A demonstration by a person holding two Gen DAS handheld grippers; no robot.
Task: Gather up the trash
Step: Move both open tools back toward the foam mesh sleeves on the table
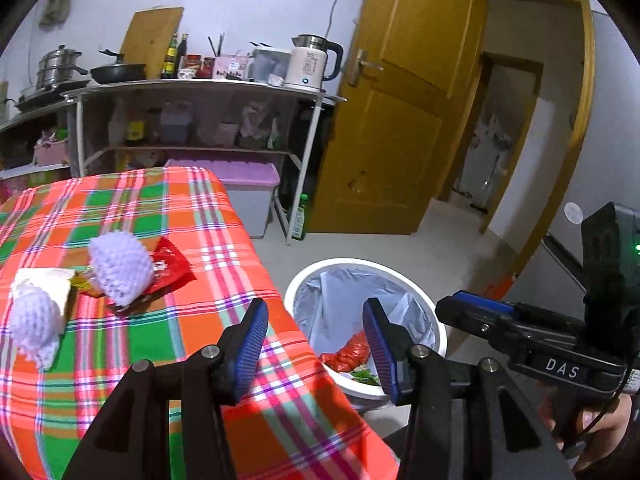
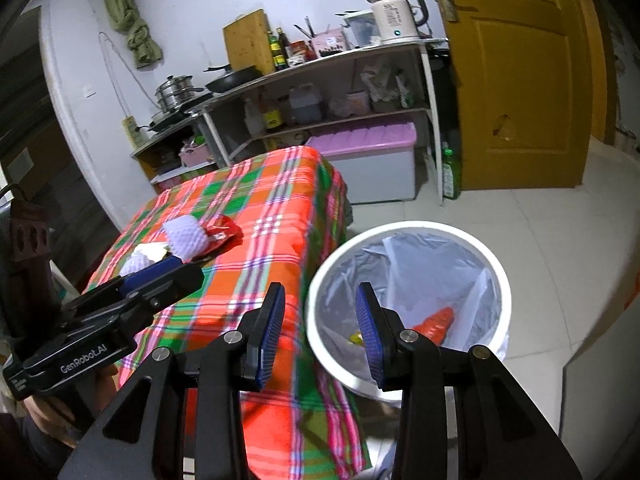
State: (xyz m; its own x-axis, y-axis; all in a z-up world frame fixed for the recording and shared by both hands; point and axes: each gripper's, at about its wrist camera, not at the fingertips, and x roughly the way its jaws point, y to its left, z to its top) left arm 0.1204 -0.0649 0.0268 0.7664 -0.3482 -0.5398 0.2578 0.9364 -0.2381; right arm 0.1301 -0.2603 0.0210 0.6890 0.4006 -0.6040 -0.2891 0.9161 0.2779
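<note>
The right gripper [image 2: 320,332] hangs agape over the bin's [image 2: 412,228] rim, beside the plaid table [image 2: 272,216]; red wrapper [image 2: 438,322] lies inside.

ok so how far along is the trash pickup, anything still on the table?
Partly done. The white bin already holds a red wrapper and some green scraps. In hand: nothing; the left tool and right tool are both open and empty, near the bin. Left on the plaid tablecloth: two white foam nets, a red wrapper and a cream paper piece.
</note>
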